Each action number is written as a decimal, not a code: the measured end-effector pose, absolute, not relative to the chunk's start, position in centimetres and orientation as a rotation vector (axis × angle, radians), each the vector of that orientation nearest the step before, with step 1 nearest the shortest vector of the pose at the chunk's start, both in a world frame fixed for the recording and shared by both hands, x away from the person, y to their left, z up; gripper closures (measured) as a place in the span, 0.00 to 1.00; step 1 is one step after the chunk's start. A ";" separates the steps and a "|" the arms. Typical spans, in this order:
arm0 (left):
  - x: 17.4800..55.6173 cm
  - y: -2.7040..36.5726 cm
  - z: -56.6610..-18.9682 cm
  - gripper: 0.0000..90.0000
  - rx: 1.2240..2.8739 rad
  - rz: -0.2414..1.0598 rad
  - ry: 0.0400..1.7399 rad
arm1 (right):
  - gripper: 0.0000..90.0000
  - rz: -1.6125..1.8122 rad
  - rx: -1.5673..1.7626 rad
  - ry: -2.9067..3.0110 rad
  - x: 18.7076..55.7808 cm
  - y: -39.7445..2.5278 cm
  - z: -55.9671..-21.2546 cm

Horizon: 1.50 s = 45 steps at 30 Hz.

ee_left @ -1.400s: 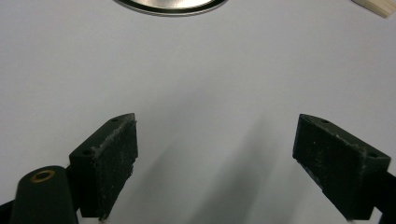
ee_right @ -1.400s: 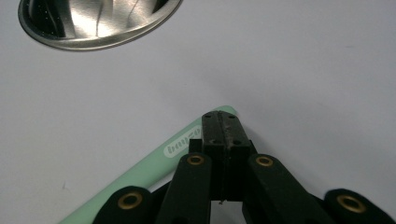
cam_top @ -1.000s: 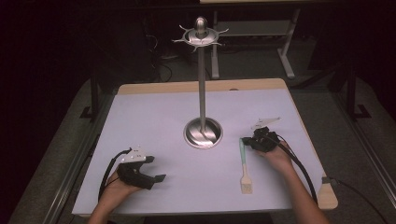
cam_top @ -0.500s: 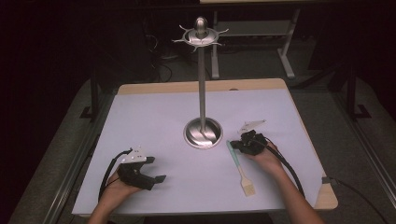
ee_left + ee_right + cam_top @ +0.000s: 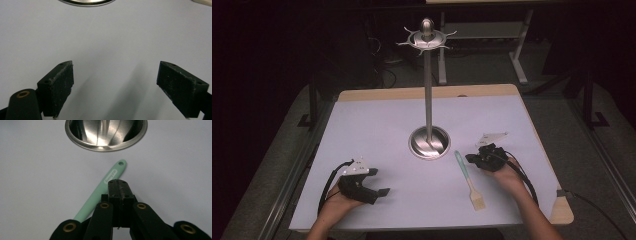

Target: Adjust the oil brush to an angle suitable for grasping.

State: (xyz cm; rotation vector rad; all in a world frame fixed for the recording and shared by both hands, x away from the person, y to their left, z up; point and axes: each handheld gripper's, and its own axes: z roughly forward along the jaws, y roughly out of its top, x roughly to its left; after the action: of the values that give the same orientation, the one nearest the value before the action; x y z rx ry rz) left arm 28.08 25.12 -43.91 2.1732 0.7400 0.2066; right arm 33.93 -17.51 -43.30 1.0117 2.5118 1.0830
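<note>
Right gripper: my jaws pressed together, empty, poised over the handle.
Pastry brush: flat on the bench, near the stand's base, handle toward it.
Left gripper: jaws spread wide, parked clear.

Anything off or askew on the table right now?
Nothing damaged or spilled. The green-handled pastry brush lies flat on the mat beside the stand's base instead of hanging from the hooks on top. The right hand-held gripper sits shut next to its handle.

Dim surroundings, evenly lit table; soft shadows, sharp focus
</note>
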 end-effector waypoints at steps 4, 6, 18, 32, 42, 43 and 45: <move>28.0 25.1 -43.9 0.15 2.171 0.209 0.740 | 1.00 1.107 1.011 2.510 32.6 -18.1 -43.0; 28.0 25.1 -43.9 0.15 2.171 0.210 0.744 | 1.00 1.104 1.006 2.519 31.9 -18.4 -43.0; 28.0 25.2 -43.9 0.15 2.175 0.212 0.749 | 1.00 1.101 0.997 2.579 27.6 -18.5 -43.5; 27.9 25.0 -44.1 0.15 2.185 0.205 0.742 | 1.00 1.009 0.933 2.653 25.9 -16.0 -44.1; 27.8 25.0 -44.2 0.15 2.184 0.201 0.745 | 1.00 0.952 0.939 2.648 26.0 -16.4 -43.9; 27.8 24.9 -44.2 0.15 2.183 0.201 0.746 | 1.00 0.947 0.943 2.648 26.0 -16.5 -43.9; 27.8 24.9 -44.2 0.15 2.185 0.203 0.747 | 1.00 0.936 0.949 2.643 26.0 -16.7 -43.9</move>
State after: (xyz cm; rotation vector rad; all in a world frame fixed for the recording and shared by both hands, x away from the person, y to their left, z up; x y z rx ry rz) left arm 27.80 24.94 -44.18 2.1854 0.7474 0.2030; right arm 26.05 -16.73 -43.87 0.9488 2.6426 0.9358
